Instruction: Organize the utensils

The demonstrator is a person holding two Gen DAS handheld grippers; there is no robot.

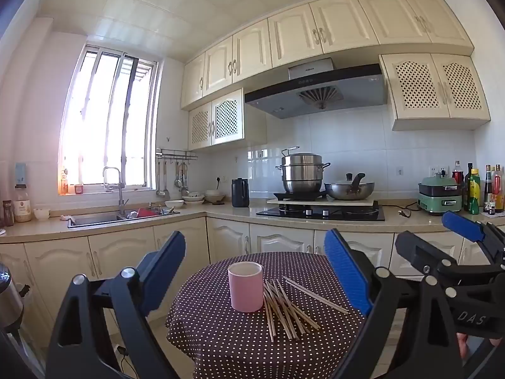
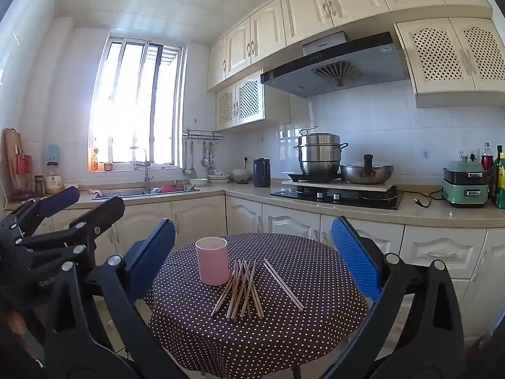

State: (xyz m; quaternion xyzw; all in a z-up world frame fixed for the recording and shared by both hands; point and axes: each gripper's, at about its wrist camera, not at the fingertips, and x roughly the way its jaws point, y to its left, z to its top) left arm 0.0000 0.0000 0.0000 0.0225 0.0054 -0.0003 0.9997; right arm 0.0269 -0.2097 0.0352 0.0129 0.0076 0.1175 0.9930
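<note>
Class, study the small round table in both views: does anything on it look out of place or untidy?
Yes. The chopsticks lie loose in a crisscrossed heap on the dotted tablecloth, with a pair apart to the right. The pink cup stands upright beside them with none in it.

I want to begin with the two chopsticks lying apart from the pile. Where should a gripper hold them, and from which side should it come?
Grip the separate pair near its middle, coming from above with the open right gripper. The sticks lie flat on the tablecloth, clear of the pile and pink cup, so probably fingers fit on both sides there.
</note>
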